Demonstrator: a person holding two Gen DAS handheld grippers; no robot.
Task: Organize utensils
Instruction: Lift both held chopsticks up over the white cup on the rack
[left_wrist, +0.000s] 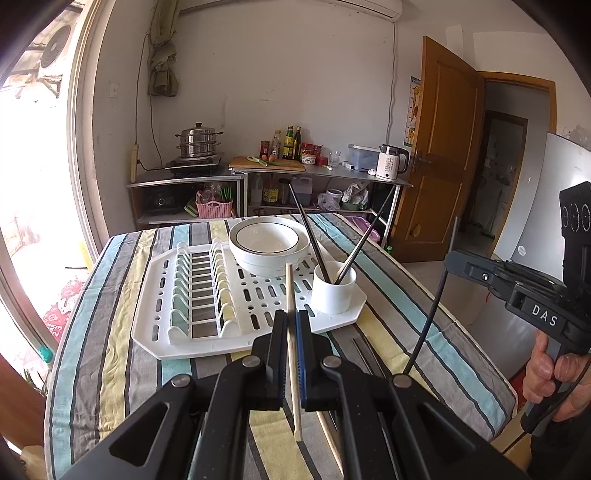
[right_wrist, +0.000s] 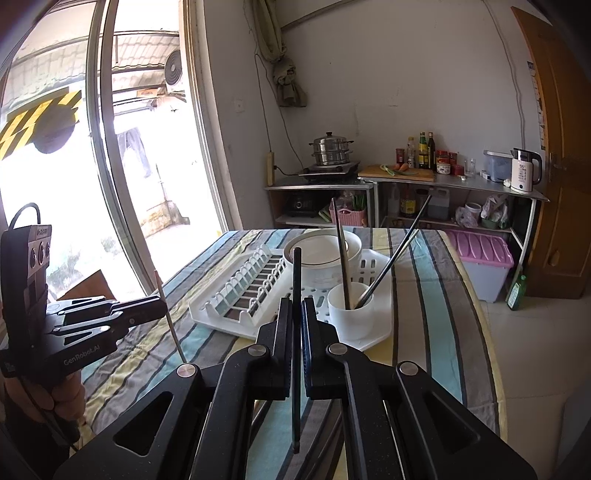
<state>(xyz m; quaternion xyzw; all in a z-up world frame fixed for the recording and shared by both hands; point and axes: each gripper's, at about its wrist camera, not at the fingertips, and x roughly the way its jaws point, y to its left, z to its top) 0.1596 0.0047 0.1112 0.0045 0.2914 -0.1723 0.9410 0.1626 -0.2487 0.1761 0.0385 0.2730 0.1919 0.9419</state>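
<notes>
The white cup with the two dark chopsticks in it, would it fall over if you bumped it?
Perhaps. The white cup is short and wide, so it probably stands fairly steady on the drying tray. But the two dark chopsticks lean far above its rim, so a knock there could likely tip it.

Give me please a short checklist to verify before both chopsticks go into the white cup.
1. Left gripper shut on the wooden chopstick: ok.
2. Right gripper shut on the black chopstick: ok.
3. White cup upright on the drying rack: ok.
4. Room in the cup beside the two dark chopsticks: ok, though they lean apart.
5. Stacked bowls clear of the cup: ok.
6. Firmness of each grip: cannot tell.
</notes>
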